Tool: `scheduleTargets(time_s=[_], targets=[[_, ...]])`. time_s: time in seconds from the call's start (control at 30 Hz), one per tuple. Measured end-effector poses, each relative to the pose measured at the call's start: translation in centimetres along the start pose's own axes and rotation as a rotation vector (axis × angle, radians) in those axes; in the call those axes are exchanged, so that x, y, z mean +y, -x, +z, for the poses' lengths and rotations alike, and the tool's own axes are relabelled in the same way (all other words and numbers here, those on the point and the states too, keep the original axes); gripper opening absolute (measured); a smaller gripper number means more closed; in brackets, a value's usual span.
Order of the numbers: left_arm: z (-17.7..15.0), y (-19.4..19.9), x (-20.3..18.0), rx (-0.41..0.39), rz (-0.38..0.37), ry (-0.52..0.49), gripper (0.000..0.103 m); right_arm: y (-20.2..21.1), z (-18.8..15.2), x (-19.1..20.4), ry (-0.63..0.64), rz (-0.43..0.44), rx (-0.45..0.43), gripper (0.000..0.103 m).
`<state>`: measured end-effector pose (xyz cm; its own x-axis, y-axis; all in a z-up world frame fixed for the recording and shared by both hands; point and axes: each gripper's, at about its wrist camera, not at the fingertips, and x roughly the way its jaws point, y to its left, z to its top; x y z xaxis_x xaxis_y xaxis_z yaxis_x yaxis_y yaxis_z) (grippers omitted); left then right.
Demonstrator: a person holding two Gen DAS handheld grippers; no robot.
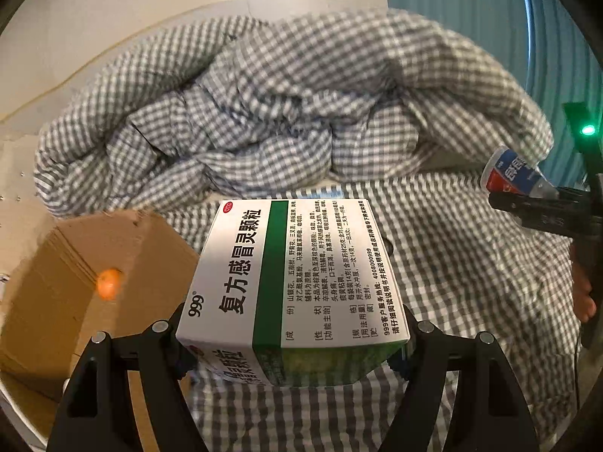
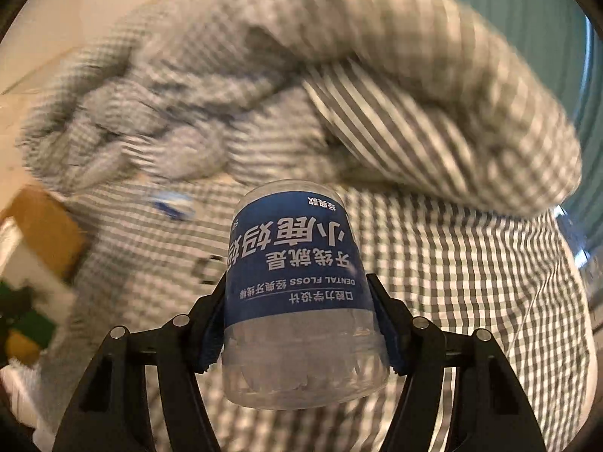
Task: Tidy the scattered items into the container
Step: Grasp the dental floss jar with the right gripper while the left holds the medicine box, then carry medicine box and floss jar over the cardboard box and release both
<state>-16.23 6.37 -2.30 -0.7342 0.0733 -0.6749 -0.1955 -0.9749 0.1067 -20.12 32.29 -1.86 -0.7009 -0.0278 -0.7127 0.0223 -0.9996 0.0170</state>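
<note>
Taking the rumpled checked duvet (image 1: 282, 113) as the landmark: to its lower left stands the open cardboard box (image 1: 98, 282), brown and stiff-walled, presumably the container, with a blurred orange spot on its flank that I cannot identify.

In front of the duvet, over the checked sheet (image 1: 471, 271), the left gripper (image 1: 292, 342) pinches a white-and-green medicine box (image 1: 297, 286) by its two long side faces, near the end closest to the camera. The carton looks light and fairly stiff, though thin card will likely dent under a hard squeeze; a hold across the sides near an end, where the folded flaps stiffen it, seems sound. It juts well forward of the pads, so it may tip if swung quickly.

Further right, below the duvet's right-hand fold, the right gripper (image 2: 299, 324) is clamped on a clear plastic dental floss tub (image 2: 297, 293) with a blue label, the pads pressing its lower, unlabelled band on opposite sides. The tub reads as light, rigid and smooth, so probably slippery; its round wall gives narrow contact and it could twist. From the left wrist view the same tub shows at the far right, held clear of the sheet.

Both items are off the bed and not yet in the cardboard box.
</note>
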Motion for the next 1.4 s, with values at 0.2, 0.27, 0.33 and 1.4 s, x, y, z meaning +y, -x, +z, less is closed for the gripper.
scheduleTargets(time_s=[0.2,0.27,0.33,1.4], targets=[[-0.4,5.4,2.4,-0.055,0.033,0.023,0.077,6.1,0.0,6.1,0.084,0.042,-0.039,0.065],[-0.9,6.6,3.5,-0.058,0.044,0.036,0.077,7.0,-0.2,7.6,0.086,0.074,-0.035,0.065],[-1.7,7.9,4.9,-0.065,0.054,0.054,0.077,8.0,-0.9,9.2,0.100,0.088,-0.035,0.065],[-5.8,8.3,24.2,-0.018,0.254,0.323,0.096,9.1,-1.3,27.2,0.291,0.249,0.024,0.065]])
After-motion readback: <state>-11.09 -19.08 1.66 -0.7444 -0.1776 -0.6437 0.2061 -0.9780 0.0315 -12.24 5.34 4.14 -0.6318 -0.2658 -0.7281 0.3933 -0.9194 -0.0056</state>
